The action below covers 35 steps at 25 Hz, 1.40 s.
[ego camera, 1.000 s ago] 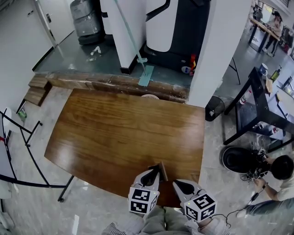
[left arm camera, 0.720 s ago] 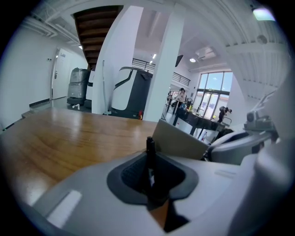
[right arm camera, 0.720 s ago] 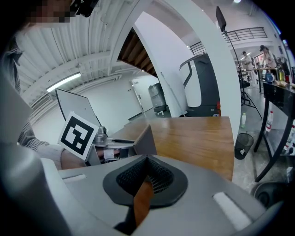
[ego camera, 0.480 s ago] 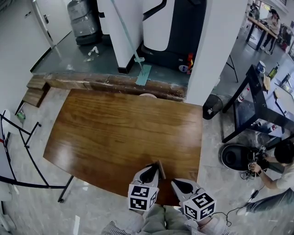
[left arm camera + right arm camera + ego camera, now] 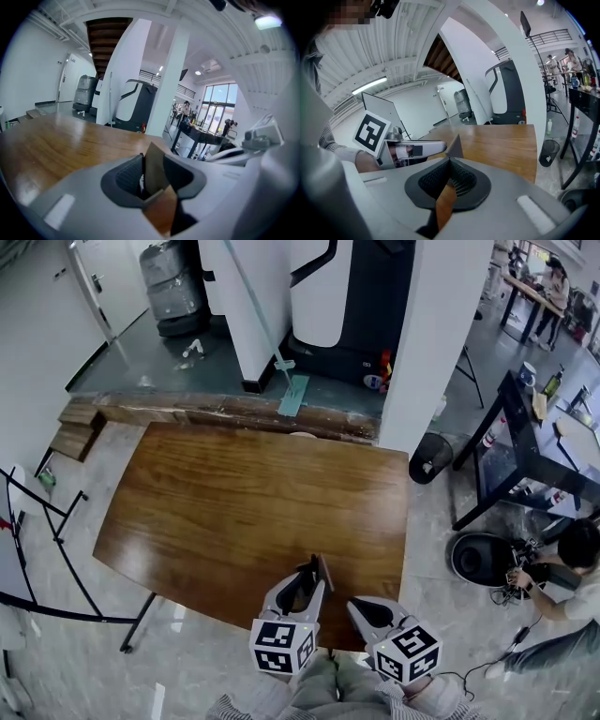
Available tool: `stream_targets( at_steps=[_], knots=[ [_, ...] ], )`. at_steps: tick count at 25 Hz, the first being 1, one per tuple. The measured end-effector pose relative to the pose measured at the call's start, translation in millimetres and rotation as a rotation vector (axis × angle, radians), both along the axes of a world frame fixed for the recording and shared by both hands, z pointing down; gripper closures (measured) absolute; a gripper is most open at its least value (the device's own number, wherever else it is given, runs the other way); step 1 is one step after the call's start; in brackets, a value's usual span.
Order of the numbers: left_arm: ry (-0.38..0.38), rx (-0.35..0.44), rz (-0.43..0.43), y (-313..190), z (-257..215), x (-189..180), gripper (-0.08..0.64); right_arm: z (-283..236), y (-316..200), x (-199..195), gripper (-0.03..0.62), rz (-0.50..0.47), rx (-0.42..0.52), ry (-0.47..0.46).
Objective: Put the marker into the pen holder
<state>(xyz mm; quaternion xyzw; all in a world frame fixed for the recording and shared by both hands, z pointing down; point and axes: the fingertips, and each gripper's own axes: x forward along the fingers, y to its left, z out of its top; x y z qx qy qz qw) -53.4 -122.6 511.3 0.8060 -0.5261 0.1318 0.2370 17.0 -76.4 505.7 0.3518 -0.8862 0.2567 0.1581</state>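
Note:
Neither a marker nor a pen holder shows in any view. Both grippers hover at the near edge of the brown wooden table [image 5: 253,493]. My left gripper [image 5: 314,570] [image 5: 153,171] has its jaws opening. A narrow gap shows between its ribbed pads [image 5: 127,176], and a thin brown wedge stands in that gap; I cannot tell what it is. My right gripper [image 5: 361,611] [image 5: 450,165] sits just to its right with its jaws closed together and nothing between them. In the right gripper view the left gripper [image 5: 419,150] lies close on the left.
White pillars and a black-and-white machine [image 5: 347,296] stand beyond the table's far edge. A black bin [image 5: 424,457], a dark desk [image 5: 525,442] and a crouching person [image 5: 562,568] are on the right. A metal rack [image 5: 37,549] stands on the left.
The left gripper has shifted slightly left and its tip has moved a little farther over the table. The right gripper has hardly moved.

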Motion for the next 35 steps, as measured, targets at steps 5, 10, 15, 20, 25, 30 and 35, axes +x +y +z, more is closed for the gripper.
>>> stream_targets(
  at_steps=[5, 10, 15, 20, 25, 30, 35],
  knots=[
    [0.040, 0.029, 0.006, 32, -22, 14, 0.460, -18, 9, 2, 0.592, -0.022, 0.050, -0.012],
    [0.069, 0.039, -0.016, 64, -32, 21, 0.498, -31, 27, 1, 0.592, -0.051, 0.086, -0.030],
    [0.065, 0.039, -0.026, 85, -37, 15, 0.551, -42, 42, -5, 0.592, -0.089, 0.109, -0.054],
    [0.065, 0.021, 0.006, 103, -34, 23, 0.552, -39, 53, -12, 0.592, -0.126, 0.100, -0.040],
    [0.067, 0.016, 0.026, 110, -33, 27, 0.552, -39, 58, -18, 0.592, -0.154, 0.103, -0.030],
    [0.067, 0.021, 0.030, 107, -35, 27, 0.552, -41, 55, -16, 0.592, -0.156, 0.107, -0.033],
    [0.075, 0.019, 0.028, 108, -34, 27, 0.552, -37, 57, -17, 0.592, -0.159, 0.106, -0.019]
  ],
)
